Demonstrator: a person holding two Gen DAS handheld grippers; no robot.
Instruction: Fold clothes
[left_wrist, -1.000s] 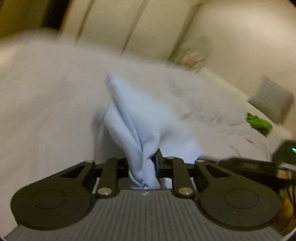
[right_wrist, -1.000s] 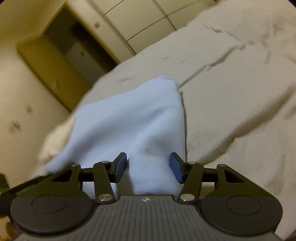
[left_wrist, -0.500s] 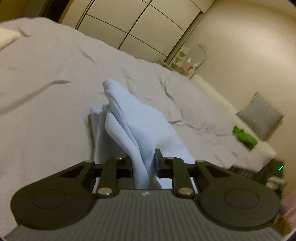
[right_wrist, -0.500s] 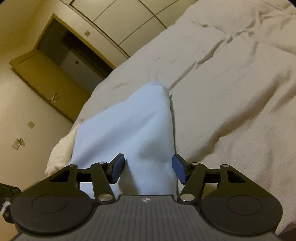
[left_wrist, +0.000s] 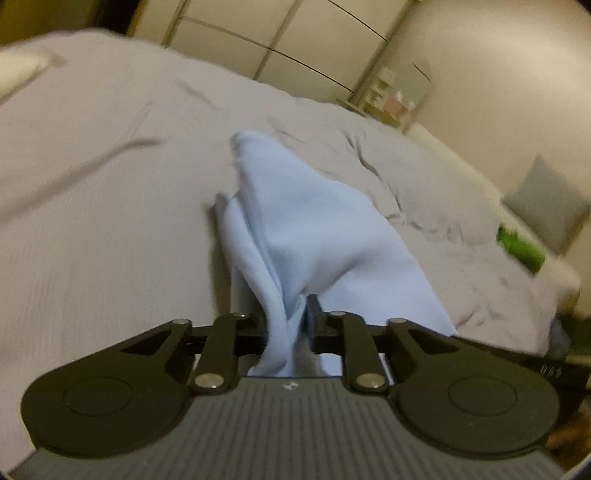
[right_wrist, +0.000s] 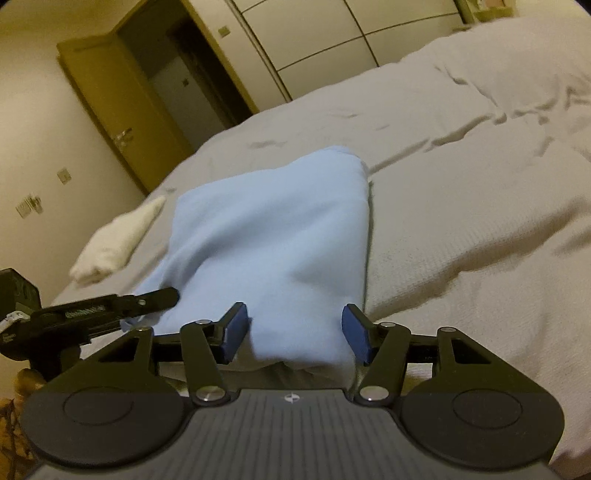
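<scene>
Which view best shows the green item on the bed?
Left wrist. The green item lies at the bed's far right edge near a grey cushion, small and blurred. The right wrist view does not show it at all, only the light blue garment and bedding.

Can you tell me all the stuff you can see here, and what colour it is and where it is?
Cloth: one, light blue, on the bed, bunched up near both claws.
Bed cover: one, pale grey, under everything.
Towel: one, white, far bed edge.
Cushion: one, grey, by the wall.
Green thing: one, beside the cushion; too blurred to name.
Door: one, brown, open.
Left claw: black, pinching the cloth.
Right claw: black with blue pads, open around the cloth.
</scene>
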